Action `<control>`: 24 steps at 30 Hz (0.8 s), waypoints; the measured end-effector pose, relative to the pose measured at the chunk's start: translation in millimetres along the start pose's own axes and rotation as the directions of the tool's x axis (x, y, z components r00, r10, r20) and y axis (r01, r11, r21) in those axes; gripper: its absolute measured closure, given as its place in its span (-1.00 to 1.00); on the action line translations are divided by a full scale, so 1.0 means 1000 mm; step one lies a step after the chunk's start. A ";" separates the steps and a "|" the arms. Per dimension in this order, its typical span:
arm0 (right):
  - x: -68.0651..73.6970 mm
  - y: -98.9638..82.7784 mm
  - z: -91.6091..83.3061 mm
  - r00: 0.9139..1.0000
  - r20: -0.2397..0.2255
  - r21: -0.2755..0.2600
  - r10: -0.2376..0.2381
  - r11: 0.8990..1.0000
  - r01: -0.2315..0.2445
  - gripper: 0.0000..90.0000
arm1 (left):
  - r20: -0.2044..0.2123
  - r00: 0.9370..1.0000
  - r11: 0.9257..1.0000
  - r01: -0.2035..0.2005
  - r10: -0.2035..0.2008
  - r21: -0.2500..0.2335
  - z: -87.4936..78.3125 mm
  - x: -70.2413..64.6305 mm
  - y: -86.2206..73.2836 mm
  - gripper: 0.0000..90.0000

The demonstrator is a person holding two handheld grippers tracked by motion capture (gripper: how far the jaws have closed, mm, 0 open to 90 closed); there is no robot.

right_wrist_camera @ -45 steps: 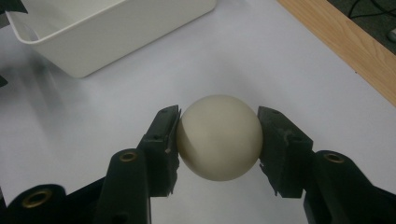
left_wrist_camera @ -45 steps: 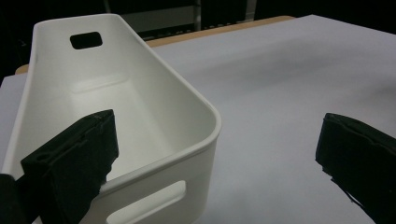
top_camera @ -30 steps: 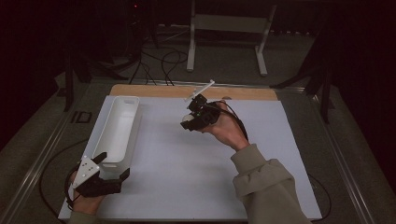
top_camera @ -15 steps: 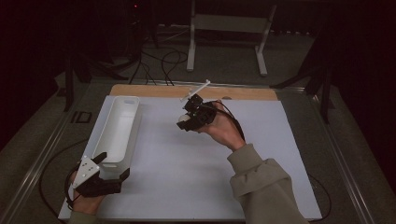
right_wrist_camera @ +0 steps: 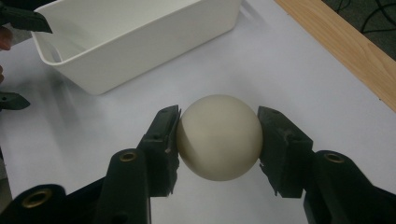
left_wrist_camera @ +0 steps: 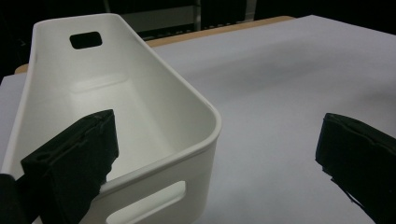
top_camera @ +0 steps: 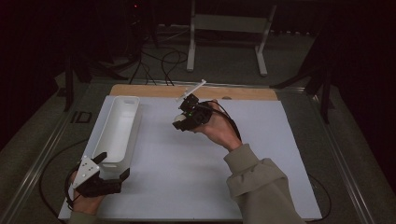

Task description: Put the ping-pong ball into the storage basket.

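A cream ball (right_wrist_camera: 219, 137) sits between both jaws of my right gripper (right_wrist_camera: 218, 140), which is shut on it. In the high view this gripper (top_camera: 183, 122) hovers over the middle of the white sheet, right of a long white bin (top_camera: 119, 126). The ball (top_camera: 179, 118) peeks out at its tip. My left gripper (top_camera: 113, 164) is open at the bin's near end. In the left gripper view, one jaw is inside the bin (left_wrist_camera: 140, 93) and the other outside, over the sheet. The bin looks empty.
The white sheet (top_camera: 261, 177) covers the table, with a wooden strip (top_camera: 243, 93) along its far edge. Cables and a white metal stand (top_camera: 224, 23) lie on the dark floor beyond. The person's right sleeve (top_camera: 261, 191) crosses the near right part.
My right gripper has carried the ball a little to the left, toward the bin. The left gripper has stayed at the bin's near end.
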State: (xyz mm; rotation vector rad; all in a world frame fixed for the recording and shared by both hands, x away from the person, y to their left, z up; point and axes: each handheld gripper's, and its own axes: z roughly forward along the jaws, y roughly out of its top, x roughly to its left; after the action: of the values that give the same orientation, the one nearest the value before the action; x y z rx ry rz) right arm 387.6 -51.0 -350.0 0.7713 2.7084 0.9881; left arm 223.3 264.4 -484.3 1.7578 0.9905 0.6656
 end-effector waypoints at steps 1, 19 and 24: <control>0.001 0.000 0.000 1.000 -0.001 0.000 0.003 1.000 -0.003 0.12 | 0.000 1.000 1.000 0.000 0.000 0.000 0.000 0.000 0.000 -1.00; 0.007 0.010 0.007 1.000 -0.023 -0.011 -0.015 1.000 0.015 0.12 | 0.000 1.000 1.000 0.000 0.000 -0.002 0.000 0.000 0.000 -1.00; 0.009 0.014 0.011 0.999 -0.031 -0.017 -0.018 1.000 0.018 0.12 | 0.000 1.000 1.000 0.000 0.000 -0.002 0.000 0.000 0.000 -1.00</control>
State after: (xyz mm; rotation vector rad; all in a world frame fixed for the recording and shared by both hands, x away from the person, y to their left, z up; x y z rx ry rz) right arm 389.3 -31.6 -349.7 0.7332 2.7242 1.0257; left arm 223.4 264.0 -484.5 1.7559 0.9898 0.6667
